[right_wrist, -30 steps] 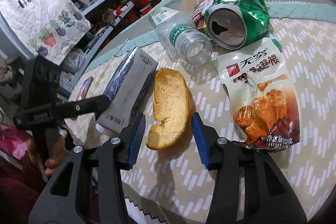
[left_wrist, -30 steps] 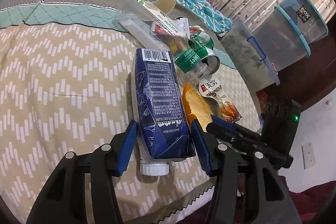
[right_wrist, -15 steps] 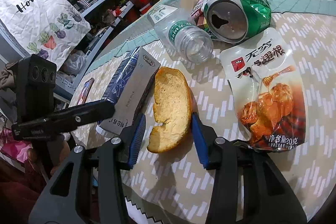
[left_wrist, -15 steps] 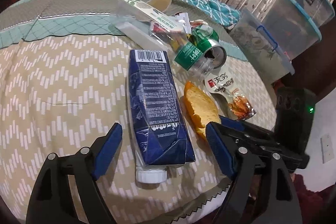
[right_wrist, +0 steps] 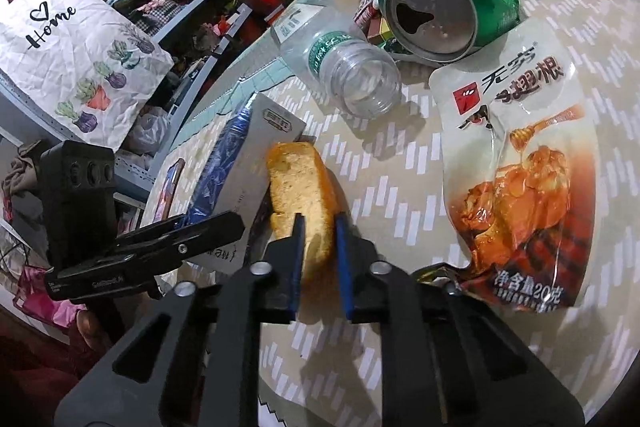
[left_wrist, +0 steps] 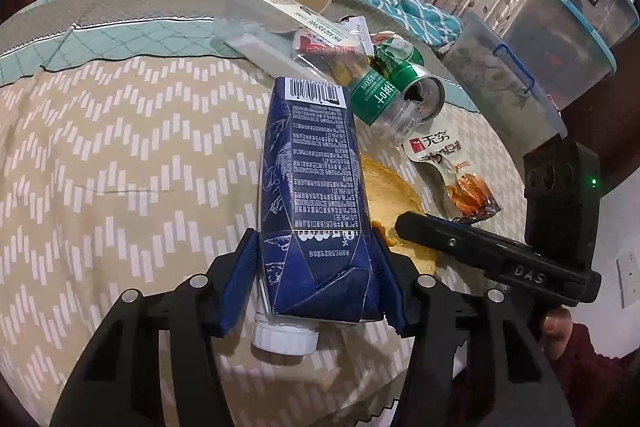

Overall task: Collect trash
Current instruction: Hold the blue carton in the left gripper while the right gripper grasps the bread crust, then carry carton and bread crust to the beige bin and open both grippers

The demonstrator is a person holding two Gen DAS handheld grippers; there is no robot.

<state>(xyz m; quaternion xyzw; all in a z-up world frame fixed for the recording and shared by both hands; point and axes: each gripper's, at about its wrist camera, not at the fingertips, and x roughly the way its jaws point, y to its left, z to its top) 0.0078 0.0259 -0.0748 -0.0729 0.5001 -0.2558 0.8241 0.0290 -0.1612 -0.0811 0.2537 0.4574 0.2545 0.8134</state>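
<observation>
Left claw: was closing, its blue pads pressed on both sides of the dark blue drink carton near the cap end, so it grasped the carton.
Right claw: clenched nearly tight on the orange peel, which it pinched upright between the pads.
Carton: lay lengthwise on the bed, white screw cap toward the near edge, barcode at the far end; its small print was unreadable.
Peel: just beside the carton, close to the bed's near edge.
Other trash: clear plastic bottle with green label, crushed green can and snack pouch printed "20", further in from the near edge.
Open room: the zigzag-patterned cover left of the carton lay bare.
Writing: "DAS" on the right claw's arm; "Home" on a white bag off the bed.
</observation>
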